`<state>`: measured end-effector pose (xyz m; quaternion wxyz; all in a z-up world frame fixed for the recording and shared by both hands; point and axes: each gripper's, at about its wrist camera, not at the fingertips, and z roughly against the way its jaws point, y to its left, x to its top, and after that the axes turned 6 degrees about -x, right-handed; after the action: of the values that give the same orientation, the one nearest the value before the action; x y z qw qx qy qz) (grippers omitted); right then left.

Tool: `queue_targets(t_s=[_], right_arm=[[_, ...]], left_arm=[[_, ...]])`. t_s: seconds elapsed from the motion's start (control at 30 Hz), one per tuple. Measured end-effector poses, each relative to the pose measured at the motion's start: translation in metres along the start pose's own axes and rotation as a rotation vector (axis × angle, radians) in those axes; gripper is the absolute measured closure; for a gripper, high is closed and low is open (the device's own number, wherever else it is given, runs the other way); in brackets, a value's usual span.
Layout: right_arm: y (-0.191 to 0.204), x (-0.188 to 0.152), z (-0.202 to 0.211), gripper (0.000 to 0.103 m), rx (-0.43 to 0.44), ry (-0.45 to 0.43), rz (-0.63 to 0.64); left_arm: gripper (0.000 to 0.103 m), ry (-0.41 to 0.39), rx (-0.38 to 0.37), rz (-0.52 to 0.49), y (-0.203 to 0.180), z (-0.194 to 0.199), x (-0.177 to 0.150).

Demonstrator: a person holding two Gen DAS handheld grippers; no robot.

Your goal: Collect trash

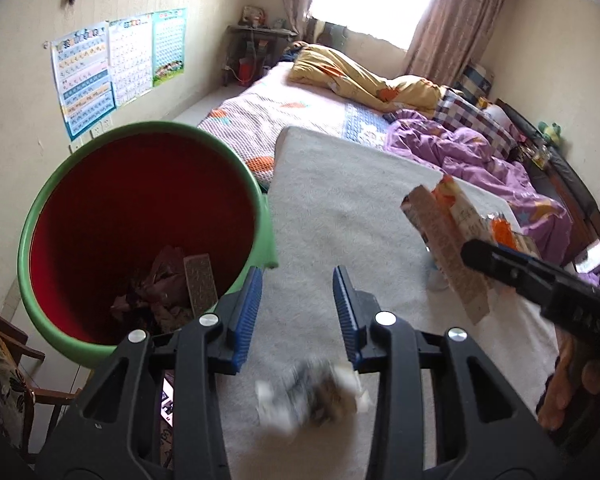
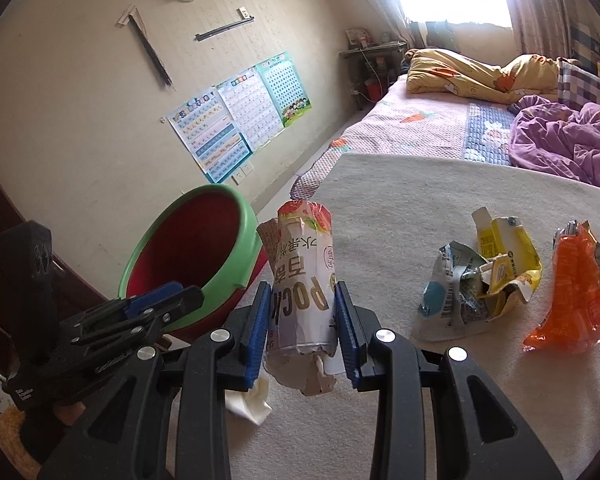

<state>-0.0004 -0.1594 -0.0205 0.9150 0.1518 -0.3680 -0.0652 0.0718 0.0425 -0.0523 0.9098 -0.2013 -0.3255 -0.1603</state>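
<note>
The box [image 2: 302,292], a crushed snack carton, is clamped between the right gripper's [image 2: 302,312] blue pads, held upright above the cream mat [image 2: 380,208], just right of the bin [image 2: 204,256]. Left gripper [image 1: 296,300] hangs by the bin's rim, jaws apart, nothing between them; a blurred wad [image 1: 312,396] sits below it. Trash already lies in the bin's red bottom. Off to the right on the mat: a yellow wrapper [image 2: 504,264], a grey wrapper [image 2: 448,292] and an orange wrapper [image 2: 572,300].
</note>
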Motion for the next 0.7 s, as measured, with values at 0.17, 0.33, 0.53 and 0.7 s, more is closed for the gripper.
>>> queue_targets(t_s=[0.17, 0.33, 0.53, 0.7], right_arm=[[-0.002, -0.004, -0.005, 0.071, -0.011, 0.022, -0.013], [-0.001, -0.005, -0.005, 0.071, -0.015, 0.025, -0.007], [-0.005, -0.007, -0.001, 0.071, -0.023, 0.026, -0.02], [-0.006, -0.009, 0.001, 0.071, -0.022, 0.025, -0.026]], left_arm=[[0.053, 0.072, -0.02, 0.02, 0.008, -0.007, -0.02], [0.052, 0.155, -0.059, -0.062, -0.01, -0.026, -0.038], [0.04, 0.228, -0.054, -0.128, -0.021, -0.042, -0.053], [0.04, 0.26, -0.051, -0.138, -0.025, -0.048, -0.066]])
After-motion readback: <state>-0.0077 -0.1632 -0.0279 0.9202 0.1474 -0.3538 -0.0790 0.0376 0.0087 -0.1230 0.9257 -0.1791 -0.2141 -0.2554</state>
